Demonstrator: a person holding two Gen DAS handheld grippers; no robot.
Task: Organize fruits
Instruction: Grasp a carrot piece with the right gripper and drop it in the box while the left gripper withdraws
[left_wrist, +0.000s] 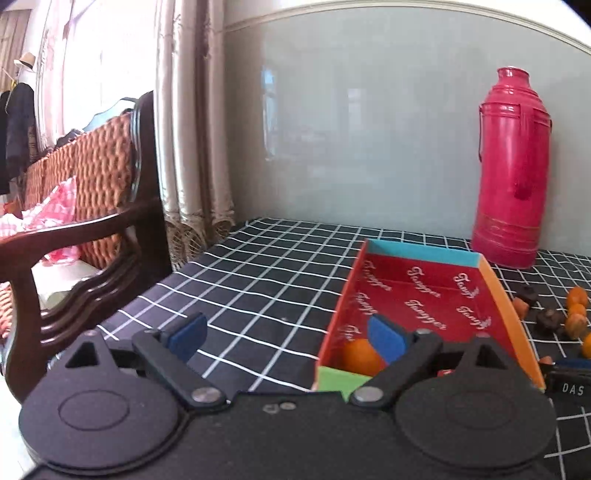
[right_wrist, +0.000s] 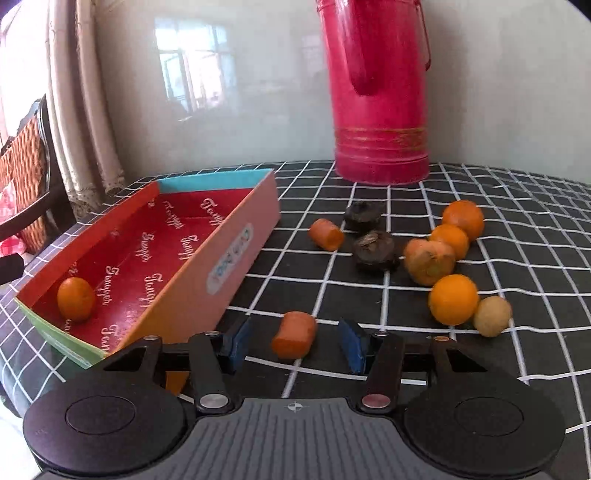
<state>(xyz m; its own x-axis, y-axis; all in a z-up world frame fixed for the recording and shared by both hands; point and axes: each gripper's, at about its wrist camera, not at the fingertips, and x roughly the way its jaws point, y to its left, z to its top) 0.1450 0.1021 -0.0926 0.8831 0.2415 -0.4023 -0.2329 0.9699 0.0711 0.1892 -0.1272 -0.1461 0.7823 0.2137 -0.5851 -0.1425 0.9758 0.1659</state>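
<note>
A shallow cardboard box (right_wrist: 243, 254) with a red printed inside lies on the checked cloth, and one orange (right_wrist: 75, 299) rests in its near corner. My right gripper (right_wrist: 295, 347) is low over the cloth beside the box. Its blue pads (right_wrist: 236, 347) stand on either side of a carrot piece (right_wrist: 294, 334), with a gap on each side. My left gripper (left_wrist: 286, 338) is open and empty at the box's (left_wrist: 498, 295) near end, its right pad over the same orange (left_wrist: 360, 356).
Loose on the cloth right of the box lie three oranges (right_wrist: 453, 300), carrot chunks (right_wrist: 430, 262), two dark fruits (right_wrist: 375, 251) and a small tan fruit (right_wrist: 493, 316). A tall pink thermos (right_wrist: 380, 92) stands at the back wall. A wooden chair (left_wrist: 92, 221) stands off the table's left edge.
</note>
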